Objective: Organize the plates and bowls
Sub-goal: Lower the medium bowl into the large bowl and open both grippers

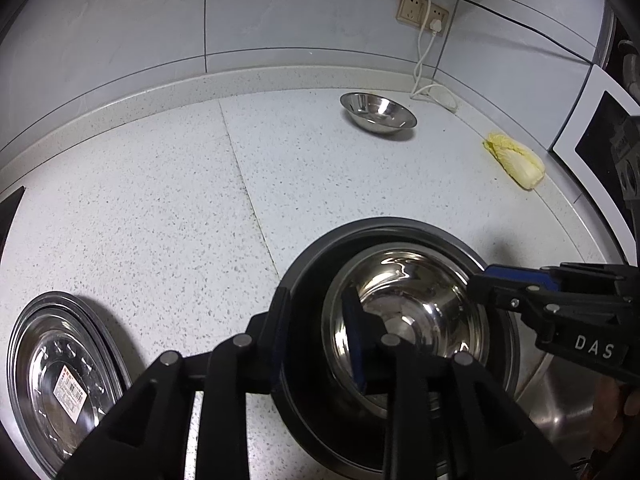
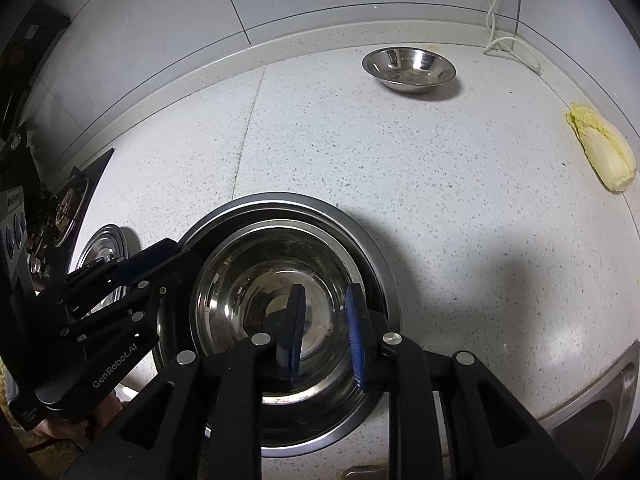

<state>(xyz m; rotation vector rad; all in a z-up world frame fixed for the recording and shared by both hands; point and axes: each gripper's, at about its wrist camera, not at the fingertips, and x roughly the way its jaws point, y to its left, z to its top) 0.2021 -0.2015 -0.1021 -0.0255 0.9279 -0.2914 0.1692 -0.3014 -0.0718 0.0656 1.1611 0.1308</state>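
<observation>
A large steel bowl point(image 1: 500, 360) point(image 2: 372, 272) sits near the counter's front edge with a smaller steel bowl point(image 1: 412, 304) point(image 2: 248, 292) nested inside. My left gripper point(image 1: 316, 332) straddles the left rims of both bowls, one finger outside and one inside; it looks closed on them. My right gripper point(image 2: 326, 328) straddles the right side, one finger inside the inner bowl, a visible gap between the pads. Each gripper shows in the other's view, the right point(image 1: 486, 284) and the left point(image 2: 176, 256). Another small steel bowl point(image 1: 378, 112) point(image 2: 409, 67) sits at the back. A steel plate stack point(image 1: 60, 380) point(image 2: 102, 252) lies left.
A napa cabbage point(image 1: 516, 160) point(image 2: 604, 152) lies at the right. A white appliance point(image 1: 592, 136) stands at the far right. A white cable point(image 1: 434, 94) and wall sockets point(image 1: 420, 10) are behind. A sink edge point(image 2: 600, 392) is at the front right, a stove point(image 2: 68, 208) at the left.
</observation>
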